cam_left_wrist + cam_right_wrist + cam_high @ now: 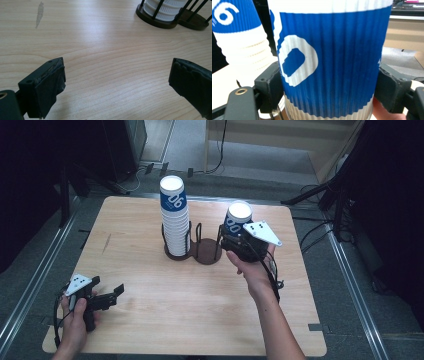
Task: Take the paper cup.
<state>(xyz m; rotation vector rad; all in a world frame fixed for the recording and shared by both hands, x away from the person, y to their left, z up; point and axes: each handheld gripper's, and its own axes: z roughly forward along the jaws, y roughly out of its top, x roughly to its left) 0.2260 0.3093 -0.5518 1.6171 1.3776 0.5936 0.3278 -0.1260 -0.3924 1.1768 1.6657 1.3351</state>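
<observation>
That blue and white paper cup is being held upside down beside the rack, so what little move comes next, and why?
Probably lower it. The right gripper clamps the blue and white ribbed paper cup just above the dark wire rack's free right-hand slot, beside the tall stack of cups. The left gripper rests open.

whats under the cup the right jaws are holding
The held cup sits above the dark wire holder's right-hand slot. The gripper and hand cover its underside, so contact cannot be told.
</observation>
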